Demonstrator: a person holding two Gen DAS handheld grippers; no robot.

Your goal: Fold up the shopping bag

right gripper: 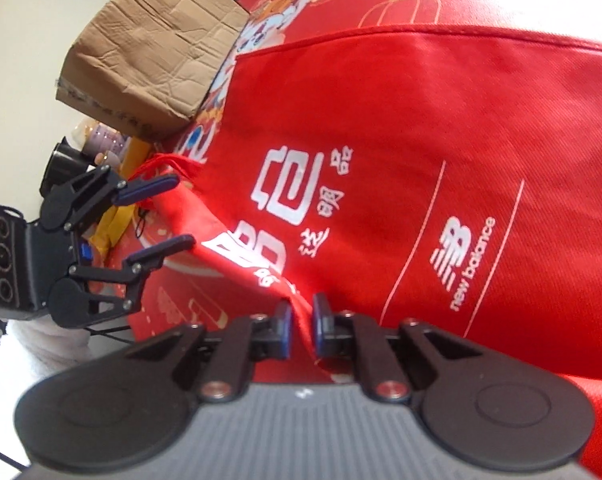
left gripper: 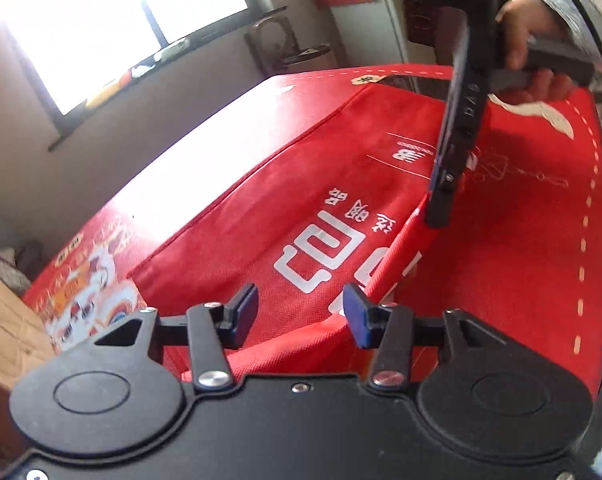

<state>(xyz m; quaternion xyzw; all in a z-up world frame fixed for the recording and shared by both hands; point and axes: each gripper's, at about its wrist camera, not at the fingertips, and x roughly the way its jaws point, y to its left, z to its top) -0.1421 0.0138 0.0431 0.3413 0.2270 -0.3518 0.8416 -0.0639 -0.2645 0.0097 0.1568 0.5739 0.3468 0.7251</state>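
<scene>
The right gripper (right gripper: 302, 326) has its fingers drawn narrow, pinching a raised fold of the red shopping bag (right gripper: 401, 152) near its printed lettering. The left gripper (left gripper: 301, 312) stands with its fingers parted and nothing pressed between them; one pad sits just beside a raised edge of the bag, and in the right wrist view a red handle loop (right gripper: 169, 162) lies near its fingertips. The bag lies spread flat on the desk (left gripper: 541, 260), which is covered in red printed cloth. A cardboard box (right gripper: 149, 56) stands beyond the desk's far corner.
</scene>
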